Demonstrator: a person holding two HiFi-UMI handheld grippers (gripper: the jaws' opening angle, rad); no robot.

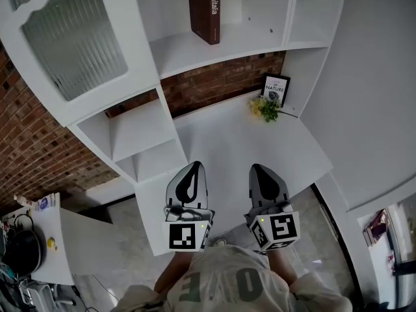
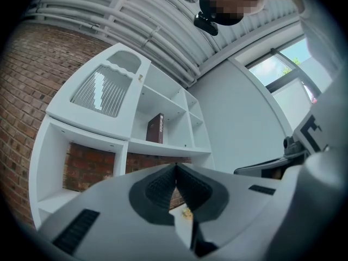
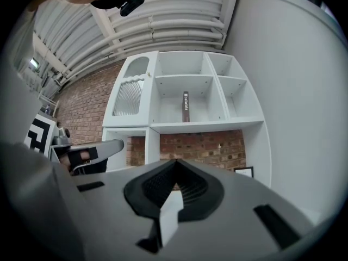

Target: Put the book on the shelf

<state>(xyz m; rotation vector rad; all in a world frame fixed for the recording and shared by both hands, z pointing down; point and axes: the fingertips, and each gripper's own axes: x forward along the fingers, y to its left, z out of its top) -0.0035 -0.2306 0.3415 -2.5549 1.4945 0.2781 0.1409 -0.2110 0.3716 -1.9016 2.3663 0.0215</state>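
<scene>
**A:** Where do we find the book right now?

**B:** It stands upright on the shelf, in the middle compartment above the strip of brick wall. Its spine faces us. Neither tool touches it; both are well apart from it, low down near our body.

**A:** So what are we holding?

**B:** Nothing, as far as we see. The left gripper has its jaws pressed together with nothing between them; past them we see only the shelf and the wall. The right gripper is the same, its jaws fully together and empty. The two hang side by side over the near edge of the white counter.

**A:** Then is anything left for us to do?

**B:** We judge the task done: the book is in place and stands free. We see no other book on the counter, only a small framed picture and some flowers in the back corner, which are not part of the job.

**A:** Any doubt?

**B:** We cannot tell whether the book leans on anything, but it looks steady.
</scene>
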